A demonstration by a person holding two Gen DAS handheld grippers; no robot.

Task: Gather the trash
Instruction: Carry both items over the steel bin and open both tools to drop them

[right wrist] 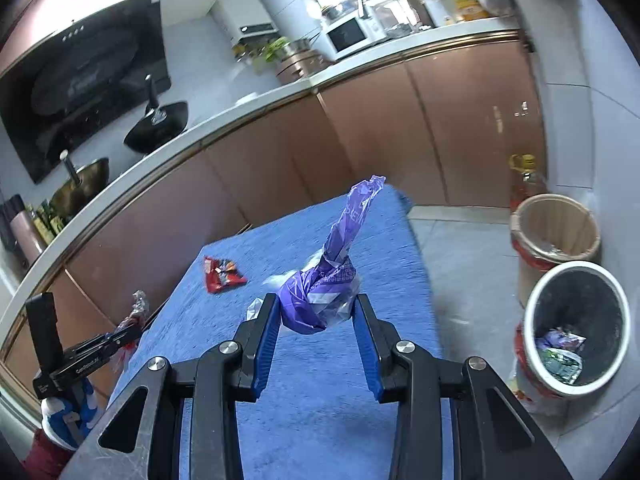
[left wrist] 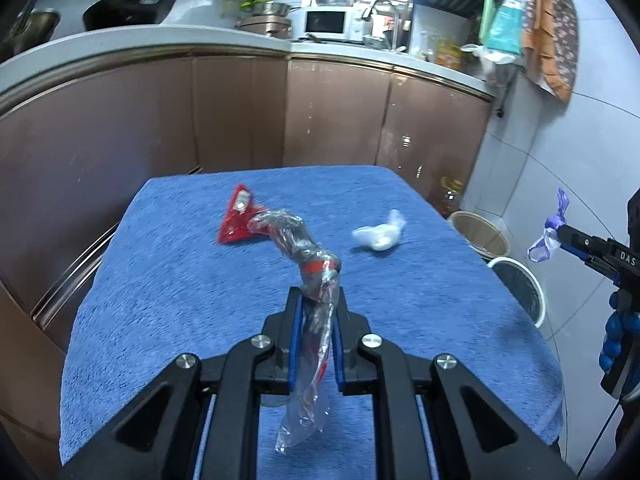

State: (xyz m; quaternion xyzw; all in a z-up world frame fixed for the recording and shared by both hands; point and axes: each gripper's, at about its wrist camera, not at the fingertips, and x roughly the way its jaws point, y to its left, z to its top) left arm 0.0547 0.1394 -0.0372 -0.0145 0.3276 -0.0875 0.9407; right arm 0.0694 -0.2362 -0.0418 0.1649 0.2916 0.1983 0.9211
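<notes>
My left gripper (left wrist: 316, 296) is shut on a twisted clear plastic wrapper (left wrist: 294, 236) with a red band, held above the blue cloth (left wrist: 180, 300). My right gripper (right wrist: 316, 312) is shut on a crumpled purple wrapper (right wrist: 320, 292) and holds it above the cloth's right side; this gripper also shows at the right in the left wrist view (left wrist: 560, 234). A red snack packet (left wrist: 236, 220) and a crumpled white plastic piece (left wrist: 380, 234) lie on the cloth. The packet also shows in the right wrist view (right wrist: 222, 274).
A white-rimmed bin (right wrist: 576, 324) with some trash in it stands on the floor right of the table, with a tan bin (right wrist: 556, 228) behind it. Brown cabinets (left wrist: 240, 112) and a counter run behind. An oil bottle (right wrist: 526, 180) stands on the floor.
</notes>
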